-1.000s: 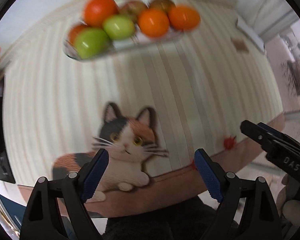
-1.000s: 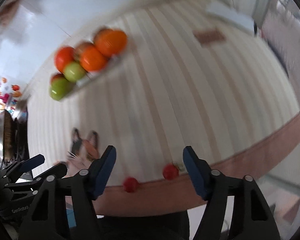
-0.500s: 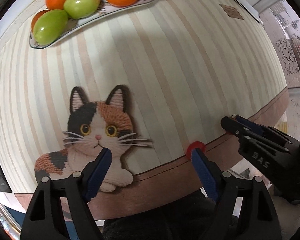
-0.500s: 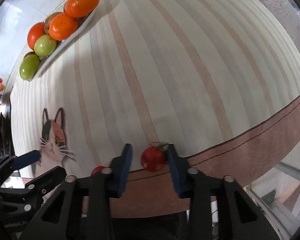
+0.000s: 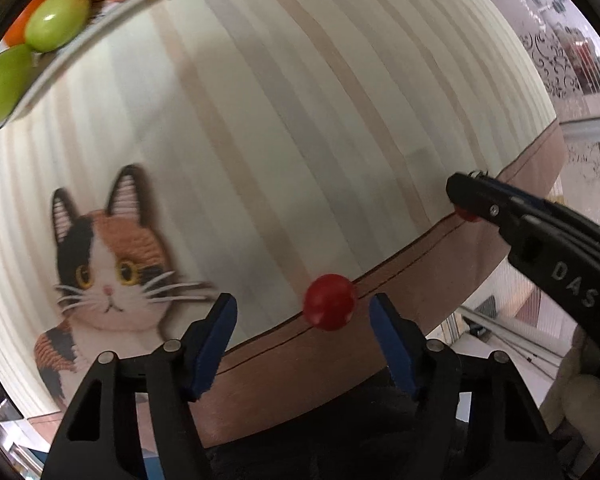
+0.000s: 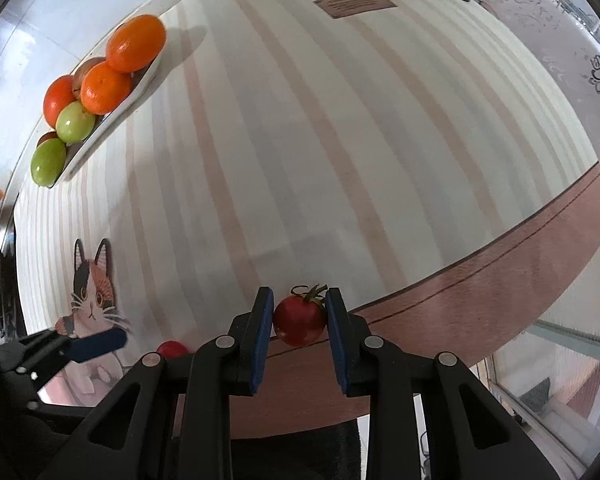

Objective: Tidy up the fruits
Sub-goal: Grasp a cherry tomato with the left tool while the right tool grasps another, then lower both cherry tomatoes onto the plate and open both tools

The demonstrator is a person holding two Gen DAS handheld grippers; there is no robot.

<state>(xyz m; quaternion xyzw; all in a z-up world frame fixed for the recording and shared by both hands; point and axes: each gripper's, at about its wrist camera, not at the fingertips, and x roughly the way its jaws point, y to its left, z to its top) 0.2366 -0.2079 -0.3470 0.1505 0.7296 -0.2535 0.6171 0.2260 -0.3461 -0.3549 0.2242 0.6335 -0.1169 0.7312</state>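
A stemmed cherry tomato (image 6: 300, 320) sits pinched between the blue pads of the right gripper (image 6: 300, 316), at the near edge of a striped tablecloth (image 6: 340, 140) where its cream bands meet a brown border. The pads press on both sides of the fruit, its green stem curling up between them.

Just to the left, a second cherry tomato (image 5: 330, 301) lies on the same brown border line, between the spread fingers of the left gripper (image 5: 302, 320). Those jaws have just been closing, yet neither pad touches the fruit, which sits nearer the right-hand pad.

In the left wrist view the right gripper (image 5: 466, 204) reaches in from the right, a sliver of red showing under its tip. A calico cat (image 5: 108, 260) printed on the cloth looks out beside the left gripper.

At the far side of the table a white plate (image 6: 112, 120) holds oranges (image 6: 136, 49) and green fruit (image 6: 75, 122) piled together, well apart from both tomatoes.
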